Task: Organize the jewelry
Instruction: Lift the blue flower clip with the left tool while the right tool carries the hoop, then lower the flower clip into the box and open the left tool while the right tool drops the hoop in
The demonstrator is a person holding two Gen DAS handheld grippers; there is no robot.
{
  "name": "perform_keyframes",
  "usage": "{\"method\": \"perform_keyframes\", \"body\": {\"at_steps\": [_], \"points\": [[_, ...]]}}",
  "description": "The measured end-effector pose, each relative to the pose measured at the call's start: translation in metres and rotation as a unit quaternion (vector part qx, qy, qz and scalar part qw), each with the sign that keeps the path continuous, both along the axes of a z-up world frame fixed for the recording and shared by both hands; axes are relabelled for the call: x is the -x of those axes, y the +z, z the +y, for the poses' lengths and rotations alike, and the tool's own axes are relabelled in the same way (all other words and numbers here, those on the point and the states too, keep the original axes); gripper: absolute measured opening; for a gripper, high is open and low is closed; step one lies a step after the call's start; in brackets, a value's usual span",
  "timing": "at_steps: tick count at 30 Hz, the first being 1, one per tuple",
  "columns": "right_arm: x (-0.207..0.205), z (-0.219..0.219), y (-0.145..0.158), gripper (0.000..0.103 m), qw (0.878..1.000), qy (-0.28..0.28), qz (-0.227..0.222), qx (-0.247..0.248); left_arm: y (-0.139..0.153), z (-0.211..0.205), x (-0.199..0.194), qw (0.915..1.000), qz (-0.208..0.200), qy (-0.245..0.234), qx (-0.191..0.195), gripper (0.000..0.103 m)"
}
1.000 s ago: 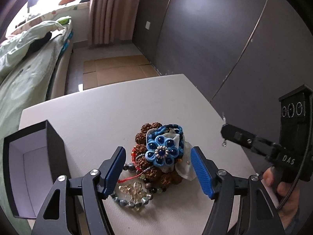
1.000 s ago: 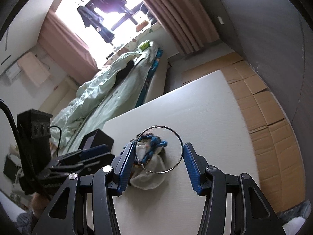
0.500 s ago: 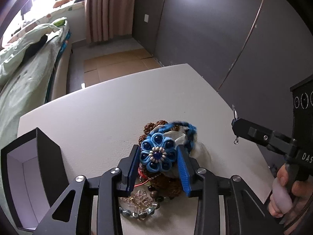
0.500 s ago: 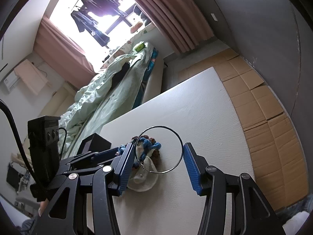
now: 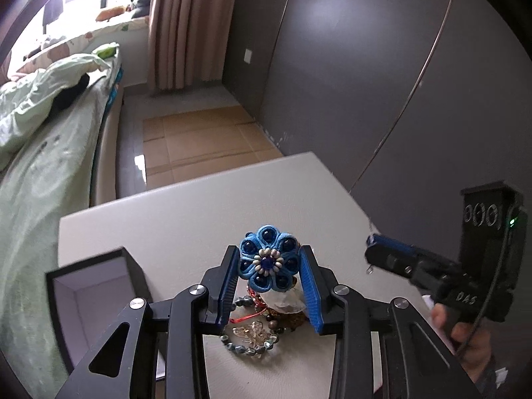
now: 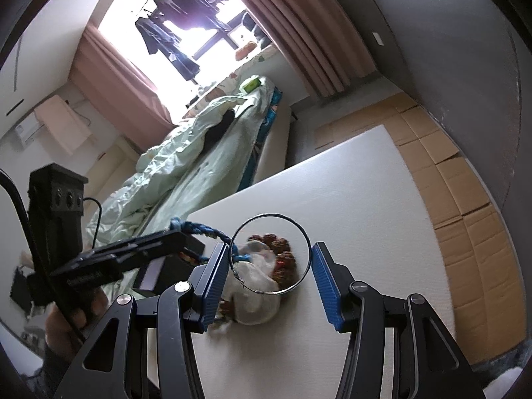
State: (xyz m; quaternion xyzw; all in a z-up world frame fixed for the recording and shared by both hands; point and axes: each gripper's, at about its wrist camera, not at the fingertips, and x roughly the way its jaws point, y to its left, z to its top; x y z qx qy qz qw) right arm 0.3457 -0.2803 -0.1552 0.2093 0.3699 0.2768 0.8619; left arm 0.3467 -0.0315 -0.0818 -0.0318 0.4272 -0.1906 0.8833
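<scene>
My left gripper [image 5: 268,267] is shut on a blue flower ornament [image 5: 267,262] and holds it lifted above the jewelry pile [image 5: 266,312] on the white table [image 5: 166,226]. Its blue braided cord [image 6: 199,229] trails in the right wrist view. My right gripper [image 6: 269,259] is shut on a thin silver hoop [image 6: 271,254], held between both pads above the pile [image 6: 262,279] of brown beads and white cloth. The left gripper shows at the left of the right wrist view [image 6: 133,249]. The right gripper shows at the right of the left wrist view [image 5: 375,252].
An open black box with a white inside [image 5: 89,302] stands on the table left of the pile. A bed with a green quilt [image 5: 40,139] lies beyond the table's left edge. Cardboard covers the floor [image 5: 199,139] past the far edge. A dark wall [image 5: 365,83] runs along the right.
My left gripper closed on the blue flower ornament and lifted it off the pile. My right gripper kept its hold on the hoop and shifted slightly.
</scene>
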Motion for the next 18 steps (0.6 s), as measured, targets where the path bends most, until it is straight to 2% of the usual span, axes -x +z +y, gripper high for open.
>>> {"method": "perform_keyframes", "body": {"at_steps": [10, 18], "points": [[0.002, 0.042, 0.022, 0.052, 0.999, 0.037, -0.029, -0.011, 0.039, 0.036, 0.012, 0.9987, -0.038, 0.024, -0.024, 0.038], [-0.002, 0.077, 0.036, 0.052, 0.998, 0.052, -0.04, -0.02, 0.036, 0.08, 0.015, 0.9966, -0.031, 0.068, -0.034, 0.038]]}}
